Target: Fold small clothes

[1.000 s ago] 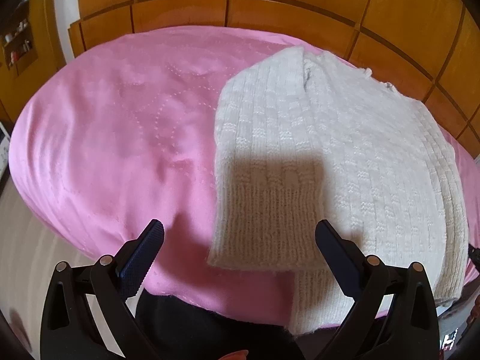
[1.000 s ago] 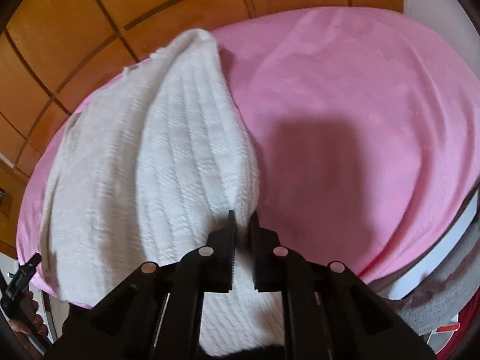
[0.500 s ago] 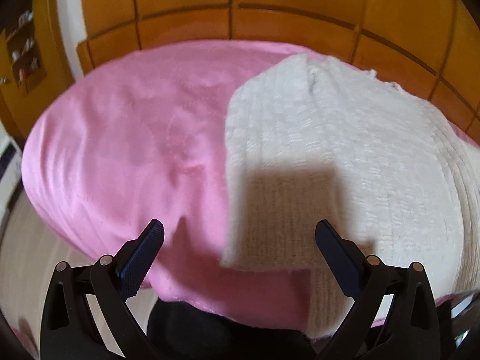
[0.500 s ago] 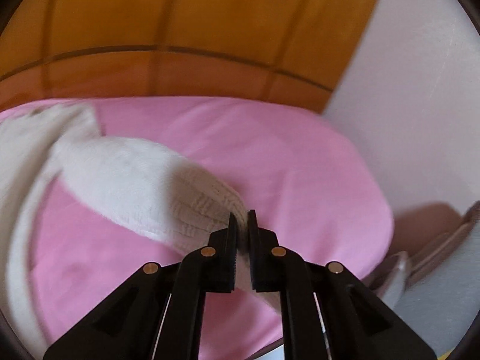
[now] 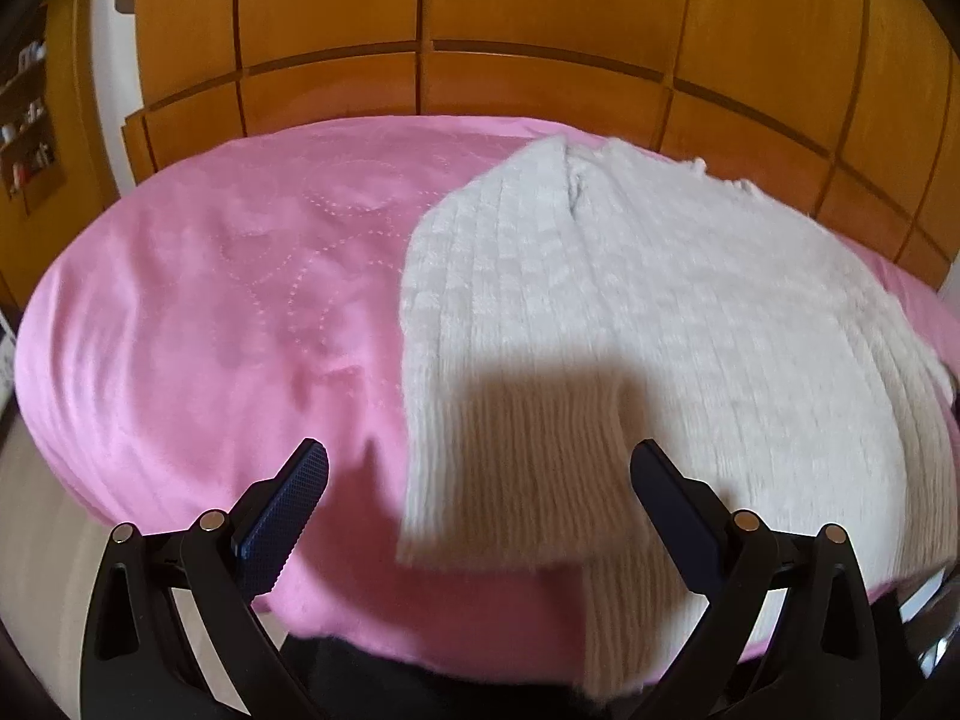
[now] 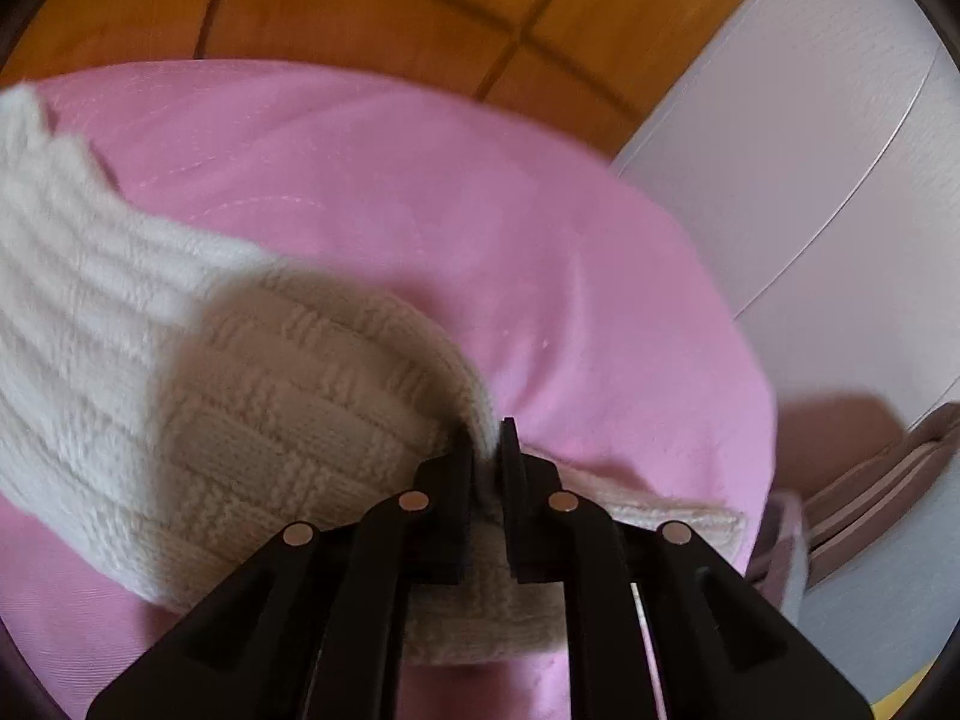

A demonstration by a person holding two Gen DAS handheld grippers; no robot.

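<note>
Sweater point(image 5: 648, 312), one, cream knit, lies on a pink bed cover point(image 5: 228, 300). Left tongs point(image 5: 480, 480) hover spread wide above its folded sleeve, touching nothing. Right tongs point(image 6: 485, 444) are pressed together, pinching a fold of the sweater. Orange wooden cupboard doors point(image 5: 480, 12) stand behind; a white door point(image 6: 810, 150) at right.

Both my views are bright and warm, lit evenly from behind me. My left claw point(image 5: 479, 501) throws a hard, square shadow over the near end of the knit point(image 5: 630, 324); my right claw point(image 6: 485, 441) shades the fold it pinches. The wood panels point(image 5: 510, 12) carry a soft sheen, no harsh glare. The right view smears badly toward the left edge and the wall point(image 6: 792, 138). Fisheye bends every straight line, and the corners go black.
</note>
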